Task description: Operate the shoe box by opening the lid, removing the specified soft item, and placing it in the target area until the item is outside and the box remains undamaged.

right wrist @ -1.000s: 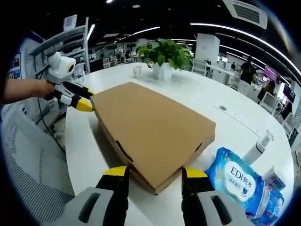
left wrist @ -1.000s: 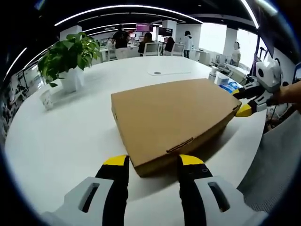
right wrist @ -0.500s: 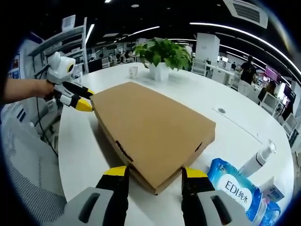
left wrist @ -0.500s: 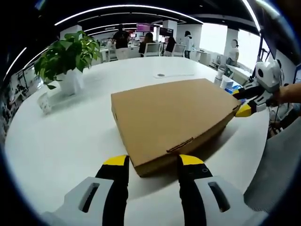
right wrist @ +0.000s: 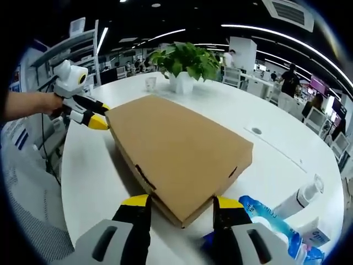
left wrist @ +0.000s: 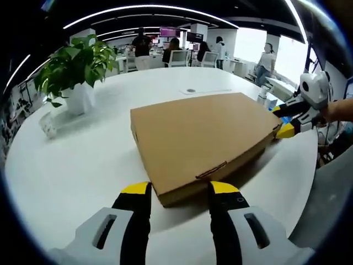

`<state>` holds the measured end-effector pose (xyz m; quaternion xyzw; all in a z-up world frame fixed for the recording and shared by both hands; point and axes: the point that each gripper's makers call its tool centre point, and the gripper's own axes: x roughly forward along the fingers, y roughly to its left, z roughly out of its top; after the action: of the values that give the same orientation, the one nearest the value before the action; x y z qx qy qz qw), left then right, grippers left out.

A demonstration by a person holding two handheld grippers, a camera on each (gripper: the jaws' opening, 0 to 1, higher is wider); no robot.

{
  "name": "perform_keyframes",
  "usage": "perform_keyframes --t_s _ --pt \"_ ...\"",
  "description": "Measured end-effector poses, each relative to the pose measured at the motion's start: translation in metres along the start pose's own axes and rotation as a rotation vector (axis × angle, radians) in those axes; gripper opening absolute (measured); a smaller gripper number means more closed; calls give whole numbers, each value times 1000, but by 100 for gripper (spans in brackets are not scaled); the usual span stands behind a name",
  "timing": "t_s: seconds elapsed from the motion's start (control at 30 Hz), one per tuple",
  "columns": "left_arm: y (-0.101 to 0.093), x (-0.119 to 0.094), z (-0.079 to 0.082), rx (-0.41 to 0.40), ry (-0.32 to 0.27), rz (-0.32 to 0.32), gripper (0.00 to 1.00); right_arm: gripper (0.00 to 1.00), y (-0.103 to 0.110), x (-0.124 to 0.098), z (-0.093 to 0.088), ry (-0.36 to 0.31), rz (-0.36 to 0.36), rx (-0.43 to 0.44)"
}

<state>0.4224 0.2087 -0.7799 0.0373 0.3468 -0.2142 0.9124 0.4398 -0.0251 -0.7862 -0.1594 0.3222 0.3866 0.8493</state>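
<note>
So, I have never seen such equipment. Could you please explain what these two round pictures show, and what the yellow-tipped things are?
A person holds two hand tools with jaws, one in each hand. A camera rides on each tool, so each round picture looks forward along one tool. The left gripper and the right gripper each sit at a corner of a closed cardboard shoe box, one at each end. Both have their jaws open with a box corner between them, and they hold nothing. The box lies on a white table with a potted plant. Near the right gripper lie a blue wipes pack and a white bottle.
</note>
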Motion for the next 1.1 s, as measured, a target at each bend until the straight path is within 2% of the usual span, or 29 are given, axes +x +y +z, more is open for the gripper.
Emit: perform_keyframes --t_s 0.4,0.57,0.77,0.93,1.1 --pt "-2 6 5 -4 3 1 42 43 -9 2 0 5 -4 4" --pt "-4 2 9 2 -21 14 44 44 -14 -1 -7 2 -19 56" --pt "-5 -6 12 8 -34 21 45 46 -15 -15 -12 -7 -24 51" --pt "-10 -15 5 10 -32 26 47 46 -17 -34 -15 -31 -42 43" --pt "-19 -29 4 1 -55 28 48 47 -19 -57 -20 -52 -62 25"
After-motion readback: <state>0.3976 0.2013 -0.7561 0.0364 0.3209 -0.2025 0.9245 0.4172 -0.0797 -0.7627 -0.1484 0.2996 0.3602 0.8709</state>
